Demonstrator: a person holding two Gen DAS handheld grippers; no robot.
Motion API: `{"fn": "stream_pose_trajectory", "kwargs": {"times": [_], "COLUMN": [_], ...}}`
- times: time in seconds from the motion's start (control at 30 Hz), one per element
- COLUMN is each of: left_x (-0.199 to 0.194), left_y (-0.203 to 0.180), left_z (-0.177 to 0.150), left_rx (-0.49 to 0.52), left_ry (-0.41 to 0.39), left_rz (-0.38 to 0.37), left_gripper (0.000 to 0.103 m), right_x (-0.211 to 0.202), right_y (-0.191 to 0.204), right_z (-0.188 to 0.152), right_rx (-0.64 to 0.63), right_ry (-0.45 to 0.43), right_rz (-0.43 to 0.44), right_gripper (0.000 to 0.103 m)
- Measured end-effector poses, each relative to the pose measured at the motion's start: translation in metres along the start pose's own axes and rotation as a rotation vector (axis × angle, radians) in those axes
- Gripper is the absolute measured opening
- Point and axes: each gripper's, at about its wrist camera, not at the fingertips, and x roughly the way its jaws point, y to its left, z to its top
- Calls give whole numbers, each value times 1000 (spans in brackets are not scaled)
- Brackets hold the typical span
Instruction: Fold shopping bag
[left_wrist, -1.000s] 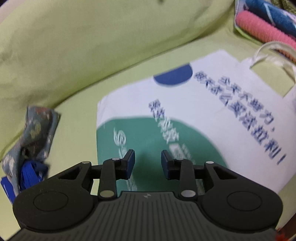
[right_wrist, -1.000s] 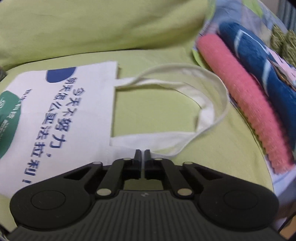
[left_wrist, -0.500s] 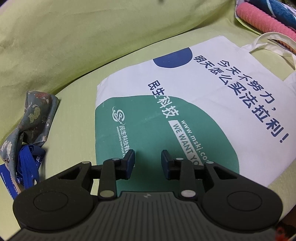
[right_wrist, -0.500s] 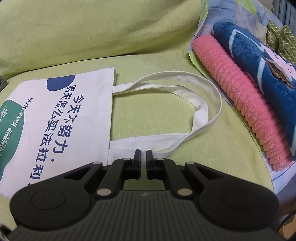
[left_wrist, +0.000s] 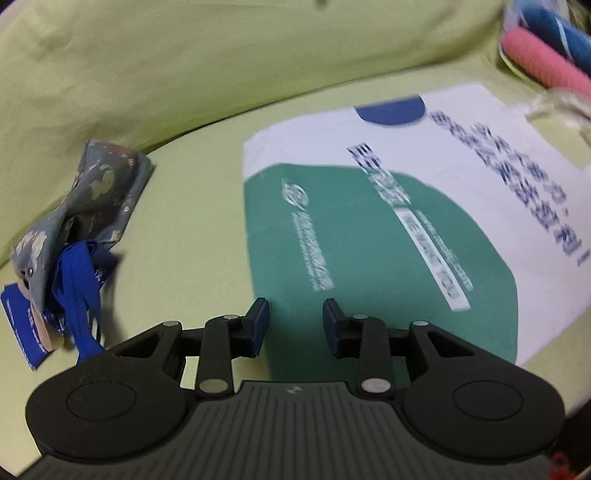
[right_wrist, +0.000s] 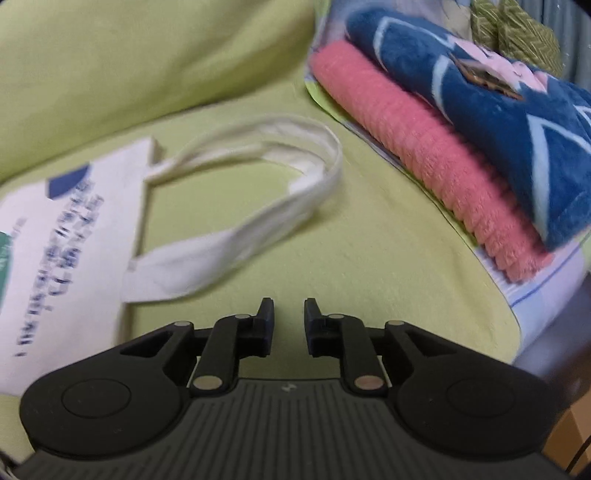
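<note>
Beyond the opening left tongs (left_wrist: 295, 321) lies the shopping bag (left_wrist: 461, 192).

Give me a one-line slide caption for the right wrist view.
Right gripper, jaws opening and empty, above the green sheet beside the flat shopping bag and its handles.

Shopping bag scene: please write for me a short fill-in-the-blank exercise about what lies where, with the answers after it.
1. The shopping bag lies flat on a light ____ cover.
2. The big patch printed on the bag near the left gripper is ____.
3. Under the blue towel lies a ____ towel.
4. Between the fingers of the right gripper there is ____.

Answers: green; green; pink; nothing
</note>
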Motion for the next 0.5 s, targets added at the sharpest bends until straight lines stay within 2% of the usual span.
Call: {"fn": "stream_pose_trajectory", "kwargs": {"times": [0.07,0.1,0.2,0.23,0.33,0.47,0.5], "left_x": [1,3,19,28,56,93,100], "left_y": [17,25,53,62,84,99,101], "left_z": [8,12,26,31,43,56,59], "left_rx": [-53,-75,-144,-173,-242,-303,-323], "left_ry": [-13,-20,-20,-10,22,55,44], "left_rz": [-6,-9,-47,-75,-155,-253,-275], "left_gripper": [55,58,62,64,65,67,70], "right_x": [-7,-9,-8,-5,2,1,2], "right_y": [12,21,49,59,73,64,60], "right_z": [1,2,3,3,-4,-17,-21], "right_rx": [5,1,-41,-61,-78,10,38], "right_ry": [-26,-35,-37,-25,1,33,47], "right_rz": [71,110,194,185,123,112,124], "right_gripper": [28,30,39,44,44,64,64]}}
